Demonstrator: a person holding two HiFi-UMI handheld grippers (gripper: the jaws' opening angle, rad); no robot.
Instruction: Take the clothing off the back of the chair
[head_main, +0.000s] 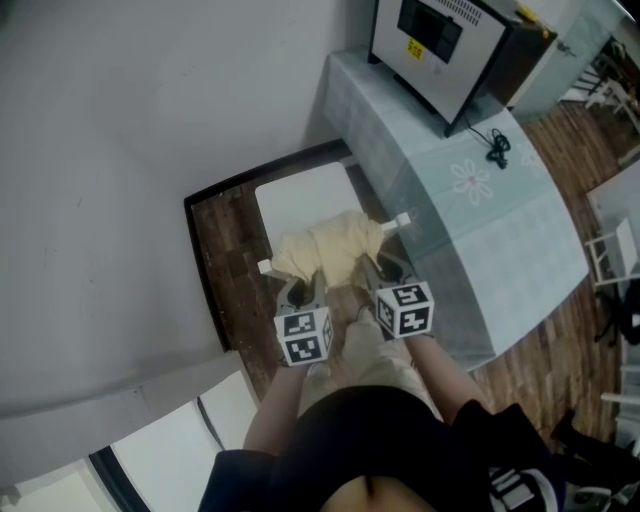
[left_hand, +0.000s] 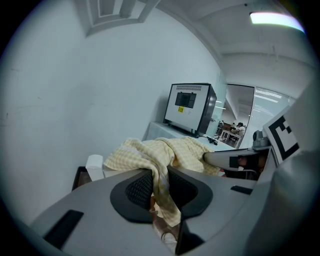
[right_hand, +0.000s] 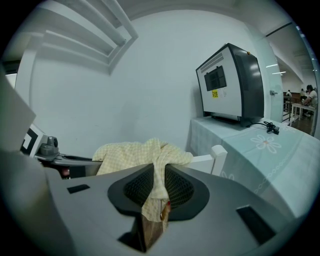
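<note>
Left tongs (left_hand: 160, 192) are narrow and clamped on a fold of the cloth (left_hand: 165, 150), pale yellow check, with a tail of it hanging down between the pads. Right tongs (right_hand: 159, 187) are doing the same: narrow, pinching another fold that drops through the jaws and out below. From the head view the two sit side by side at the near edge of the cloth, the left cube (head_main: 303, 336) and right cube (head_main: 404, 308) close together just behind them. The cloth itself lies bunched over the back of the white chair (head_main: 300, 200), draped across the top rail between its two posts (head_main: 402, 218), with the near edge gathered toward the tongs. The chair seat beyond it is bare and white. Just to the right of the chair stands the worktop (head_main: 470, 220) under a pale flowered cover, carrying a boxy grey appliance (head_main: 450, 50) with a dark front panel at its far end and a black cable (head_main: 497, 148) lying loose beside it. Dark wood floor (head_main: 215, 260) shows under the chair, and a plain pale wall (head_main: 150, 120) fills the left.
</note>
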